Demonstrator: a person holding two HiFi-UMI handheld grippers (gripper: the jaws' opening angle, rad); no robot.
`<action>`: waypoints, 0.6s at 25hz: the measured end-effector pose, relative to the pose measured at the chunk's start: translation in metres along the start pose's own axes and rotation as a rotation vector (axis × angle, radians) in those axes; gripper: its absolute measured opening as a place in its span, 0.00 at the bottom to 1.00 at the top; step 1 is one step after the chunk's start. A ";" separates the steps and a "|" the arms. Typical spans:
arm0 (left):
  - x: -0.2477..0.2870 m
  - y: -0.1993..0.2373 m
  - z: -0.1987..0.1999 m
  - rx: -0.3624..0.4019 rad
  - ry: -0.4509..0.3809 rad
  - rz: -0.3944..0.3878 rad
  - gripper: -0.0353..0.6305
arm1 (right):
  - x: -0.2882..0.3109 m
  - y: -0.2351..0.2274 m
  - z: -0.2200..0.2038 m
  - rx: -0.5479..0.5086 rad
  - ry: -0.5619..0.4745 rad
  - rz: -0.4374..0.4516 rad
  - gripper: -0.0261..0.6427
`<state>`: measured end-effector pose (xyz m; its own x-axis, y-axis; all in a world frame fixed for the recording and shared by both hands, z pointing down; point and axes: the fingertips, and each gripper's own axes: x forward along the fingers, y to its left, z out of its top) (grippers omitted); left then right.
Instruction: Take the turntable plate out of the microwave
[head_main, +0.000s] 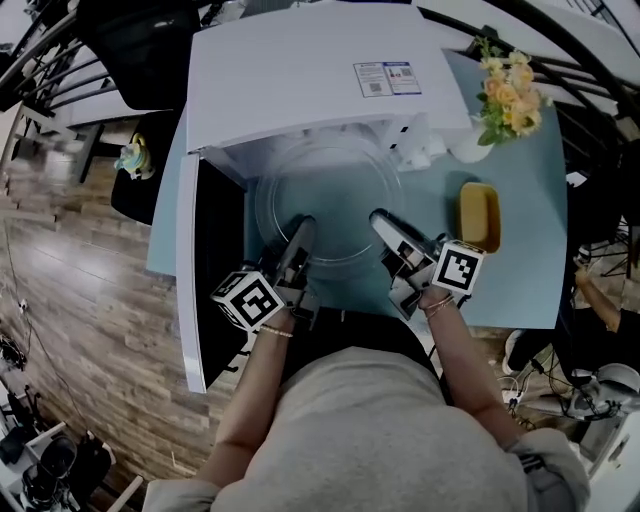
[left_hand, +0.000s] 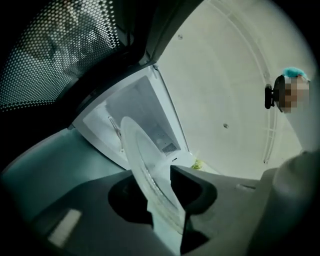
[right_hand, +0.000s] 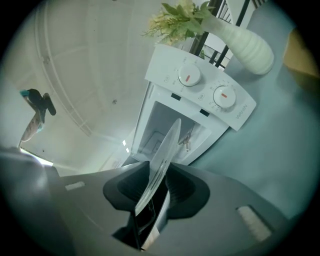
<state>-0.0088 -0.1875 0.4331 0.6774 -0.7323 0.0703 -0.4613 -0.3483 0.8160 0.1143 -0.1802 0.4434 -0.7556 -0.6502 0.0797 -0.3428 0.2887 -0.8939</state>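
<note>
Microwave (head_main: 300, 70) door (head_main: 190, 280) open at left. Left gripper (head_main: 298, 235) clamped on the near-left rim of the turntable plate (head_main: 325, 195). The plate is round clear glass, held flat and face up, partly out of the microwave mouth above the table (head_main: 520, 250). Right gripper (head_main: 385, 225) clamped on its near-right rim.

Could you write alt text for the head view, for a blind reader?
Seen from above, a person grips a clear glass plate with left tongs and right tongs, in front of an open white microwave on a pale blue table.
</note>
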 end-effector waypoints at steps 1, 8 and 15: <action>-0.002 -0.003 0.001 0.001 -0.002 -0.004 0.22 | -0.001 0.005 -0.001 0.003 -0.005 0.005 0.23; 0.000 -0.021 0.009 -0.015 -0.029 -0.053 0.22 | -0.007 0.024 0.015 -0.053 -0.041 0.004 0.23; -0.005 -0.032 0.017 0.017 -0.053 -0.091 0.22 | -0.010 0.040 0.016 -0.073 -0.058 0.017 0.23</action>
<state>-0.0074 -0.1829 0.3972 0.6860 -0.7268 -0.0344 -0.4092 -0.4245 0.8077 0.1168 -0.1735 0.4002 -0.7289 -0.6836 0.0369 -0.3711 0.3493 -0.8604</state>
